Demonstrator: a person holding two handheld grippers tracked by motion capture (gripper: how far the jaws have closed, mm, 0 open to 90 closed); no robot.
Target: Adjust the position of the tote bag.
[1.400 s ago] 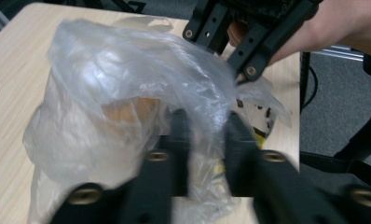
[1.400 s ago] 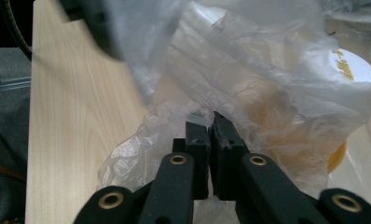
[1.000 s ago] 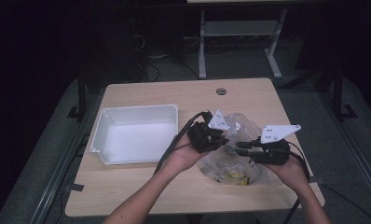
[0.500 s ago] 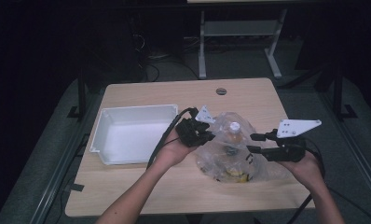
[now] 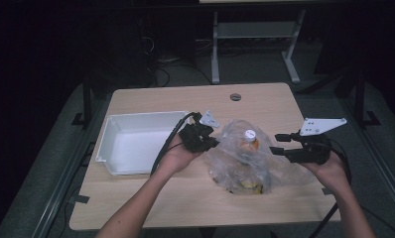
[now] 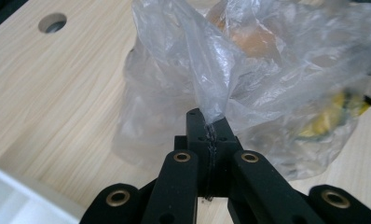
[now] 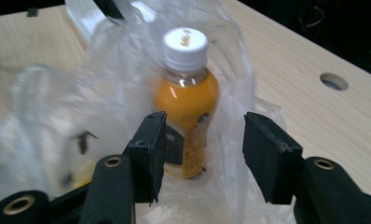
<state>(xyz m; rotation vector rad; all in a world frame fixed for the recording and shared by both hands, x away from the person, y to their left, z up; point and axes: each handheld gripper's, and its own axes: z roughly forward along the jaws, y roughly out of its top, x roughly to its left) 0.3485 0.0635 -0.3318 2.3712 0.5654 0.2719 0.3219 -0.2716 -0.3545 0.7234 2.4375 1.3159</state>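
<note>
A clear plastic bag (image 5: 240, 171) lies crumpled mid-table with an orange-drink bottle (image 5: 248, 140) with a white cap standing inside it, beside something yellow (image 5: 249, 186). My left gripper (image 5: 213, 144) is at the bag's left side. Its jaws are shut on a pinched fold of the bag (image 6: 249, 70), seen close up at the left gripper (image 6: 209, 126). My right gripper (image 5: 277, 145) hovers just right of the bag, open; its jaws have just been opening. In the right gripper view the right gripper (image 7: 202, 154) faces the bottle (image 7: 186, 93), which stands beyond the pads behind loose film (image 7: 58, 107).
A white rectangular tray (image 5: 108, 148) sits on the table's left part, close to my left hand. A round cable hole (image 5: 235, 96) is near the far edge. Dark floor and a metal frame lie beyond the table.
My right gripper has let go, spread its jaws and drawn back to the right of the bag. The left gripper has shifted slightly left with the bag's fold in it, uncovering the bottle.
</note>
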